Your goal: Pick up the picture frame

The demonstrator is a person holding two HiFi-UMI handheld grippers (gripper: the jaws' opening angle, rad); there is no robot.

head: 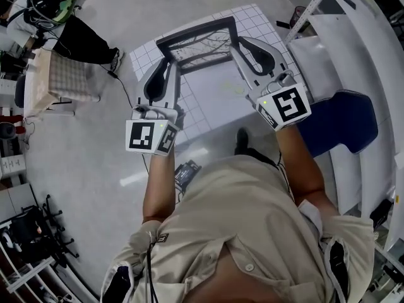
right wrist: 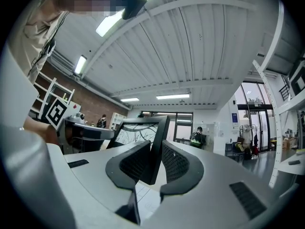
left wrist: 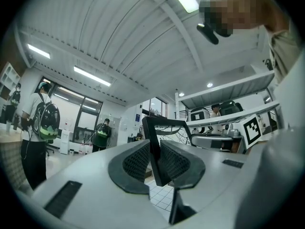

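The picture frame (head: 201, 45) is black-edged with a drawing of bare branches, and it hangs above the gridded white mat (head: 252, 16). My left gripper (head: 168, 68) is shut on the frame's left edge, my right gripper (head: 242, 45) on its right edge. In the left gripper view the frame's dark edge (left wrist: 155, 144) stands upright between the ribbed pads (left wrist: 136, 162) of my left gripper (left wrist: 155, 162). The right gripper view shows the frame (right wrist: 145, 136) clamped the same way in my right gripper (right wrist: 151, 163).
White shelving (head: 353, 49) runs along the right, with a blue seat (head: 344, 128) beside it. A low checked stand (head: 57, 74) sits at the left, and a person with a backpack (head: 57, 5) is behind it. Other people (left wrist: 40, 128) stand further off in the room.
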